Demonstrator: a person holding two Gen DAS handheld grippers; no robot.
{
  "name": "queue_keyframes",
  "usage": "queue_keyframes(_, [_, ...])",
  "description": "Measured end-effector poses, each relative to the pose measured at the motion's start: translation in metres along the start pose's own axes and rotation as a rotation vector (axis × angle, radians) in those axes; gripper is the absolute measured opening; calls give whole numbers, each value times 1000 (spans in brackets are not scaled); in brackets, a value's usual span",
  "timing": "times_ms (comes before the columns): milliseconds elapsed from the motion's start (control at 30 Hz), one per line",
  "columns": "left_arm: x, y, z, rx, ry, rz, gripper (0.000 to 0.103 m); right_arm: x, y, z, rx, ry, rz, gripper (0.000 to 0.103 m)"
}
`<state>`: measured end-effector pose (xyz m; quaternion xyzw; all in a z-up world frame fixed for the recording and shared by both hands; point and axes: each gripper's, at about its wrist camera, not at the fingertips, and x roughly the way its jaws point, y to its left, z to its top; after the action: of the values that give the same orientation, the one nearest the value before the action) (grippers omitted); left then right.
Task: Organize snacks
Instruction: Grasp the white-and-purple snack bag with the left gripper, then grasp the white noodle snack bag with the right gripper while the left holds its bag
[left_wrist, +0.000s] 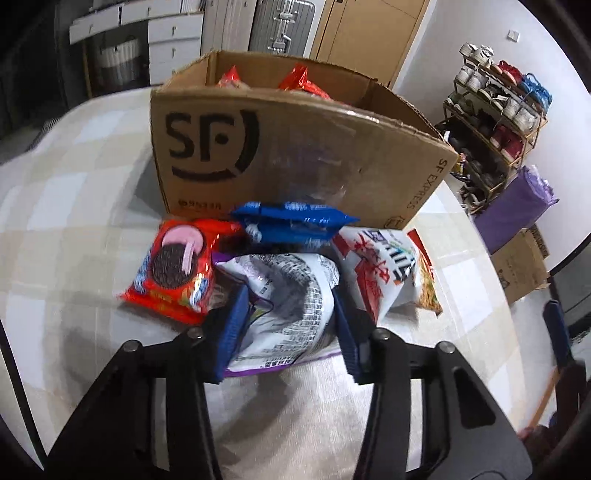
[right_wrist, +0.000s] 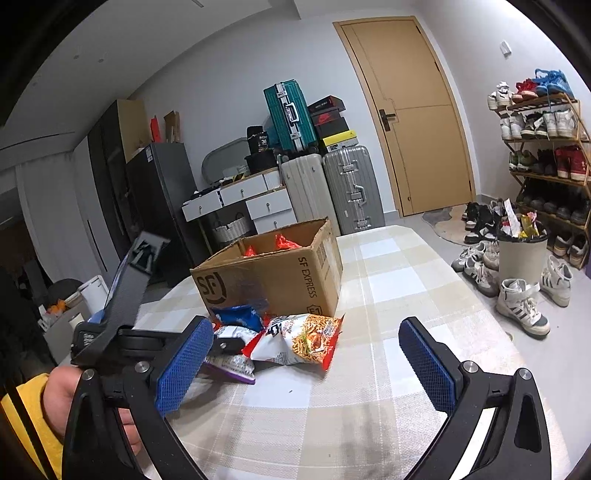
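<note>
An open SF cardboard box (left_wrist: 280, 147) stands on the checked table and holds red snack packs (left_wrist: 303, 83). In front of it lie a red Oreo pack (left_wrist: 173, 273), a blue Oreo pack (left_wrist: 291, 221) and a red-and-white noodle bag (left_wrist: 380, 269). My left gripper (left_wrist: 288, 306) is shut on a white-and-purple snack bag (left_wrist: 288, 306) on the table. In the right wrist view my right gripper (right_wrist: 306, 358) is open and empty above the table, near the noodle bag (right_wrist: 306, 339), the box (right_wrist: 273, 273) and the held bag (right_wrist: 231, 363).
A shoe rack (right_wrist: 543, 147), loose shoes (right_wrist: 517, 299) and a full bin (right_wrist: 521, 251) stand right of the table (right_wrist: 388, 280). Suitcases (right_wrist: 332, 188), drawers (right_wrist: 255, 203) and a door (right_wrist: 406, 110) are behind. A purple bag (left_wrist: 513, 210) and boxes lie on the floor.
</note>
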<state>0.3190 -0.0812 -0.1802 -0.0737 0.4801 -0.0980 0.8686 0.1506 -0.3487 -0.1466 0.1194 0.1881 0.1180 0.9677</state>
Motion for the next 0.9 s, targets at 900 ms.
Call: queue_keyframes(900, [-99, 89, -100, -7, -79, 51, 37, 116, 26, 23, -85, 399, -75, 102])
